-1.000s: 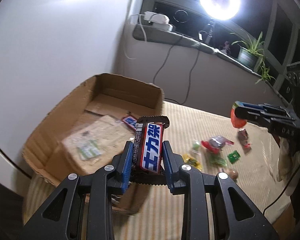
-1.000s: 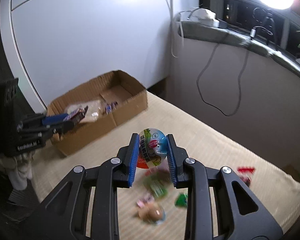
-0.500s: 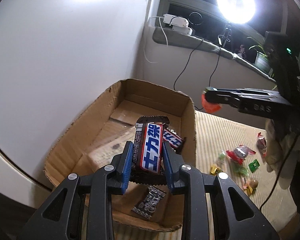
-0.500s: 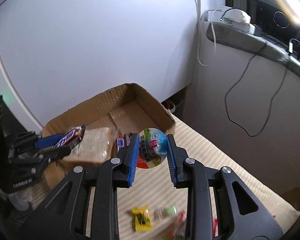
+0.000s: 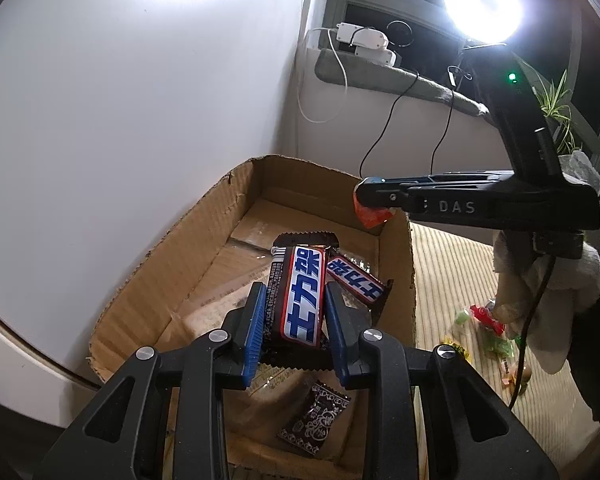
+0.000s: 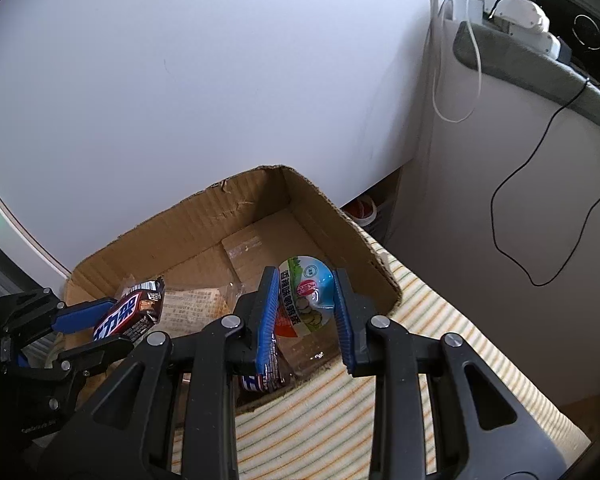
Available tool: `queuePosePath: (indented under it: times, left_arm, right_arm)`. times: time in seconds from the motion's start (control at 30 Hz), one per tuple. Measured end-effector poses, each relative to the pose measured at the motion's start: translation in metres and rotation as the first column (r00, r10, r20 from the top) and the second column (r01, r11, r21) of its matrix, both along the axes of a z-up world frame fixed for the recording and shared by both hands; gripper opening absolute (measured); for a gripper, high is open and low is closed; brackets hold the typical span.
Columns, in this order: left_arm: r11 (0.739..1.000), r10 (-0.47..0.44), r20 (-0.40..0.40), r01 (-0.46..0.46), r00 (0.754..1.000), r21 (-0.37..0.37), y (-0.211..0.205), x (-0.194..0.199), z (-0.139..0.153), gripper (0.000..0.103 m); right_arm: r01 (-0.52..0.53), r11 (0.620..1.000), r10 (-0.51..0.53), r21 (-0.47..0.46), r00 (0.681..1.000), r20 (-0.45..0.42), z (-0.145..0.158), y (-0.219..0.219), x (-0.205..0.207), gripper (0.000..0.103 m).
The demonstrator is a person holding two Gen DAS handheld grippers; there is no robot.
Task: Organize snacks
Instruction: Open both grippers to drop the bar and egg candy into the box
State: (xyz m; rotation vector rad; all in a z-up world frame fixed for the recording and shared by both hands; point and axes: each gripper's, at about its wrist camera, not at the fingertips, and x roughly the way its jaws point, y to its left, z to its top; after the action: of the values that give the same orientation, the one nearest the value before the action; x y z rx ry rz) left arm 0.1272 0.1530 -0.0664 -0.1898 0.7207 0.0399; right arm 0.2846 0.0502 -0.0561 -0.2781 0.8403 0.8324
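Both loads hung over the open brown cardboard box [image 5: 188, 264], so you had to lower each low w/ no tilt, then part the tongs one at a time, to avoid drops bouncing off the rim. Your left tongs [image 5: 294, 312] were clenched on the dark-brown blue-label chocolate bar [image 5: 303, 300], upright btwn the blue pads, above the box's near end. Your right tongs [image 6: 306, 304] gripped the round blue-and-white foil-lid snack cup [image 6: 306, 294], just inside the right wall; small loose wrapped candies [image 5: 484, 328] lay on the striped surface [image 6: 440, 340], well apart

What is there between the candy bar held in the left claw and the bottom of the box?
In the left wrist view, a second candy bar and a flat clear packet lie under the held candy bar, inside the box.
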Motion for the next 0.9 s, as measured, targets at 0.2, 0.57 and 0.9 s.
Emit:
queuePosePath:
  times: [0.2,0.57,0.9]
  left_arm:
    - [1.000,0.010,0.012,-0.010,1.000,0.003,0.001,-0.002,0.004,0.028]
    - [1.000,0.012,0.043,-0.012,0.999,0.006,-0.005,-0.015,0.014,0.037]
    - [0.999,-0.035,0.067,0.034,0.997,0.005,-0.034,-0.033,0.026,0.037]
  right_arm:
    - [0.009,1.000,-0.009,0.011,1.000,-0.010,0.001,0.001,0.003,0.051]
    - [0.047,0.998,-0.049,0.036,0.998,0.041,0.023,-0.020,-0.009,0.075]
    - [0.085,0.996,-0.088,0.032,0.991,0.099,0.045,-0.074,-0.042,0.076]
